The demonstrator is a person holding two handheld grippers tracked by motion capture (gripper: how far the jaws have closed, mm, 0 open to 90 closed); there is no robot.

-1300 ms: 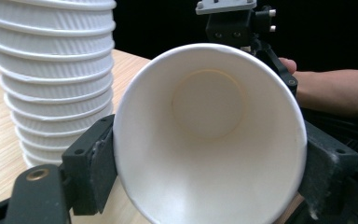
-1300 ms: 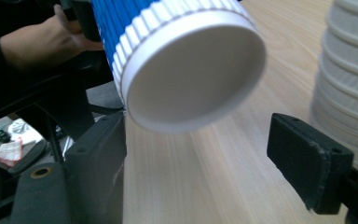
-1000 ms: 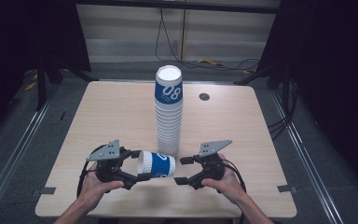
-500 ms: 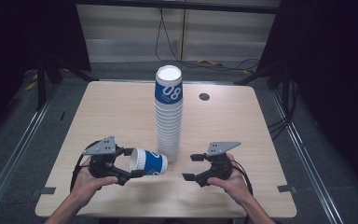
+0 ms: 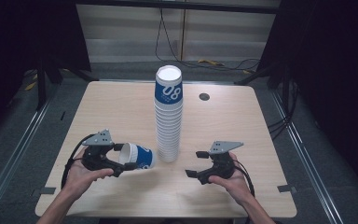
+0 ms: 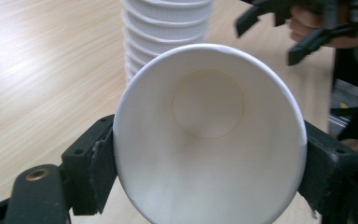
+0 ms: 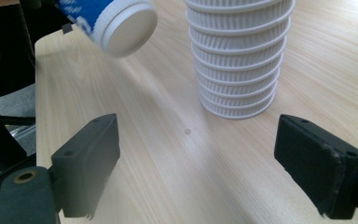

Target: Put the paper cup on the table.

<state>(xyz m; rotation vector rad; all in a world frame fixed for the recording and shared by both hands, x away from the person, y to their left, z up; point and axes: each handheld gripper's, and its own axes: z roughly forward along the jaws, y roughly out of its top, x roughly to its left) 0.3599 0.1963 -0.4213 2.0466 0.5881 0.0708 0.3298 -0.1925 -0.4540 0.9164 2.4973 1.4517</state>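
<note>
A tall stack of white paper cups (image 5: 168,121) with a blue-banded top cup stands mid-table. My left gripper (image 5: 125,157) is shut on a single blue-and-white cup (image 5: 140,156) that is held on its side just above the table, left of the stack. In the left gripper view the cup (image 6: 209,135) faces me mouth-first with a jaw pressing on each side of it. My right gripper (image 5: 194,163) sits right of the stack's foot. Its jaws have just been opening and nothing is between them (image 7: 196,158). From there the cup's base (image 7: 126,28) hangs at upper left, the stack (image 7: 237,56) ahead.
The light wooden table (image 5: 242,126) has a small dark round hole (image 5: 204,97) at the back right. Both forearms come in over the near edge. Black cables and dark stands lie on the floor beyond the far edge.
The grippers have drawn apart. The left one moved left with the cup, away from the stack. The right one drew back to the right, off the cup's base, and its jaws spread wider.
</note>
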